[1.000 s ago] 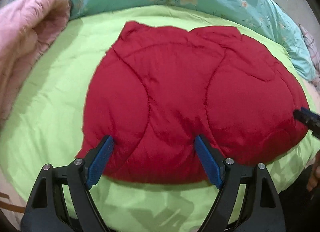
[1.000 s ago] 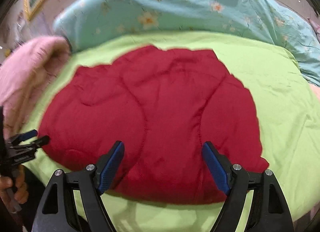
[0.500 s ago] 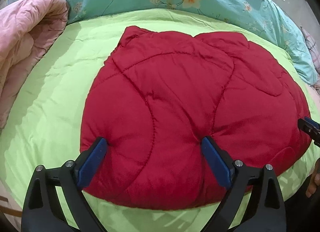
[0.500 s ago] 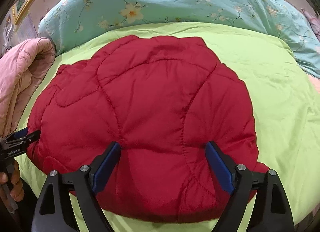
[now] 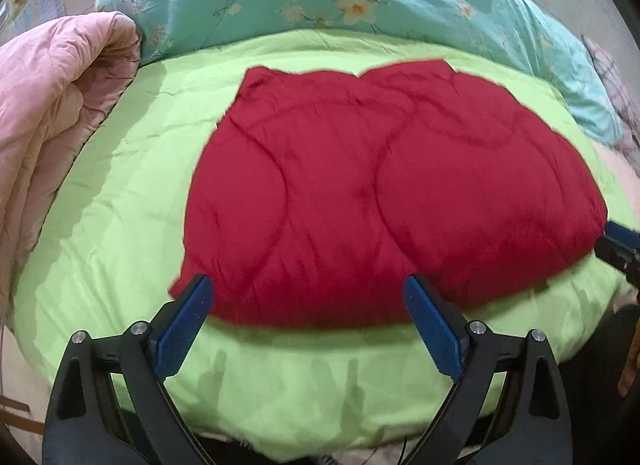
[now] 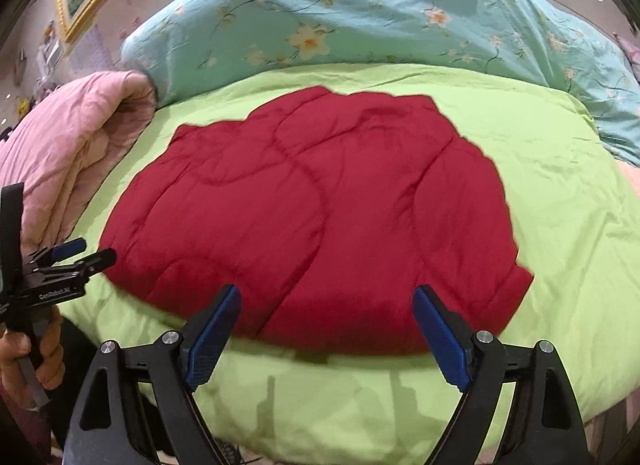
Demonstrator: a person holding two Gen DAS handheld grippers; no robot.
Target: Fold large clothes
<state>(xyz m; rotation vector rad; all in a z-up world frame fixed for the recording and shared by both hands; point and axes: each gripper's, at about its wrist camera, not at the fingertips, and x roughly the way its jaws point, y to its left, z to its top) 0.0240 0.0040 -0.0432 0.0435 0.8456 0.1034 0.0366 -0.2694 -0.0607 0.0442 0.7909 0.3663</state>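
Both grippers have drawn back off the red quilted garment (image 5: 384, 201), which lies folded and puffy on the smooth lime-green quilt (image 5: 120, 205) ahead of them. Left gripper (image 5: 308, 325) and right gripper (image 6: 326, 335) have just been opening: jaws spread, nothing between.

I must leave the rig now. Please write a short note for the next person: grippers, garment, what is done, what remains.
Left gripper: open, holds nothing; its jaws have just been opening.
Right gripper: open, holds nothing; its jaws have just been opening.
Red quilted garment: lies folded into a compact bundle on the green bedspread, between both grippers.
Done: garment looks folded and released.
Left: perhaps only tidying the edges.
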